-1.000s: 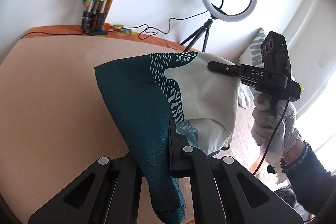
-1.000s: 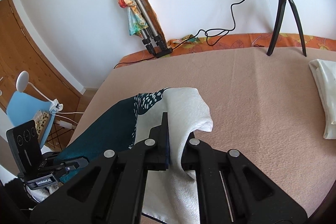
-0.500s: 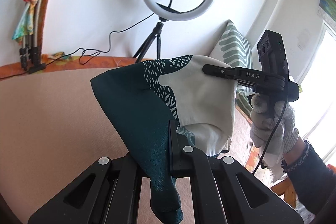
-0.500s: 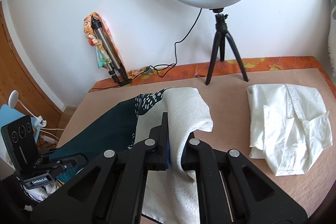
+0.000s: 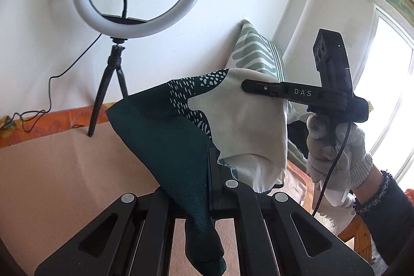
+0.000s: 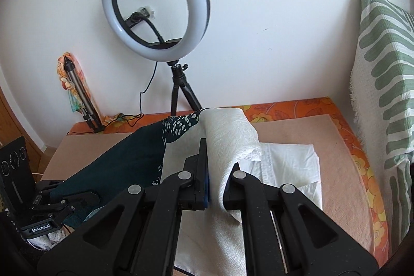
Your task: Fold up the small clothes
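Note:
A small garment (image 5: 160, 131), dark teal with a cream part and a speckled band, hangs in the air between both grippers. My left gripper (image 5: 212, 159) is shut on its teal edge, and a teal tail droops over the fingers. To the right, a gloved hand (image 5: 336, 154) holds my right gripper (image 5: 248, 87), shut on the cream corner. In the right wrist view the cream cloth (image 6: 233, 136) drapes over the right gripper (image 6: 214, 167) and hides one finger. The left gripper (image 6: 77, 201) shows at the lower left, under the teal part (image 6: 129, 159).
A folded white shirt (image 6: 289, 162) lies on the beige blanket (image 6: 341, 188) just beyond the held garment. A ring light (image 6: 155, 1) on a tripod stands at the far wall. A green-striped pillow (image 6: 383, 84) leans at the right. A folded tripod (image 6: 77, 92) leans at the far left.
Both views have swung to the right over the blanket with the garment still held. The ring light has come to the middle, and the white shirt now lies right behind the garment.

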### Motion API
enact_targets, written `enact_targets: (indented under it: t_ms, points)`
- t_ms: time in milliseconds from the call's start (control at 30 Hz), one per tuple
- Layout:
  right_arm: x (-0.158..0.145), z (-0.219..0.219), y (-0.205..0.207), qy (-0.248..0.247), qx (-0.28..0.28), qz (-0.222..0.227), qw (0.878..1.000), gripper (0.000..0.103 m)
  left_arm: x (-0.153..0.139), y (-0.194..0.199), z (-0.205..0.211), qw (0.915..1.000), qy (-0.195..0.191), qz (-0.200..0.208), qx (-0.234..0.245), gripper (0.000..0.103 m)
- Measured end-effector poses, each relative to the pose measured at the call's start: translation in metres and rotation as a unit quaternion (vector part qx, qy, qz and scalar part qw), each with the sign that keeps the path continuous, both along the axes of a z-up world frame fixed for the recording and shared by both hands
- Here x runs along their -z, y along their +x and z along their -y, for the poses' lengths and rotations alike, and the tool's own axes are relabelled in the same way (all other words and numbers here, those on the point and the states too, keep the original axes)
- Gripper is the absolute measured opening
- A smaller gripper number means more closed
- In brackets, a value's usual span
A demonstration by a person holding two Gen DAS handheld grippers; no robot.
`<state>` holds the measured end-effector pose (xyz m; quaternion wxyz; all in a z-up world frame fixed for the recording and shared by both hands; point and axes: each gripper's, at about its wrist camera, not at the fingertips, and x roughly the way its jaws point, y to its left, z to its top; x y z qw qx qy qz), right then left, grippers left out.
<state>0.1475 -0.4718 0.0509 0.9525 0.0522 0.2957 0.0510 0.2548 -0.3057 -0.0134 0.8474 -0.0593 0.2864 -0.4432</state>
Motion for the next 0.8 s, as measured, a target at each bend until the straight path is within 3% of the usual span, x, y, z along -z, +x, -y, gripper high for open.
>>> enact_targets:
  t_ms: [400, 567, 633, 700, 733, 767, 800]
  points:
    - [0.018, 0.062, 0.047, -0.045, 0.026, -0.019, 0.998, 0.004, 0.019, 0.013, 0.080, 0.9989, 0.028, 0.025, 0.028, 0.002]
    - [0.030, 0.080, 0.068, -0.054, 0.027, -0.027, 0.998, 0.005, 0.038, 0.028, 0.099, 0.9991, 0.032, 0.003, 0.027, 0.002]
    - [0.040, 0.088, 0.081, -0.055, 0.024, -0.042, 0.997, 0.005, 0.049, 0.033, 0.110, 0.9975, 0.061, -0.015, 0.033, 0.006]
    - [0.054, 0.095, 0.095, -0.076, 0.043, -0.070, 0.994, 0.013, 0.061, 0.036, 0.115, 0.9946, 0.091, -0.043, 0.025, 0.016]
    - [0.060, 0.097, 0.100, -0.100, 0.067, -0.082, 0.989, 0.032, 0.065, 0.036, 0.115, 0.9935, 0.098, -0.053, 0.021, 0.024]
    - [0.064, 0.100, 0.103, -0.119, 0.089, -0.089, 0.985, 0.051, 0.070, 0.036, 0.114, 0.9922, 0.106, -0.063, 0.017, 0.058]
    - [0.067, 0.102, 0.104, -0.131, 0.106, -0.088, 0.982, 0.055, 0.072, 0.034, 0.112, 0.9916, 0.110, -0.067, 0.008, 0.080]
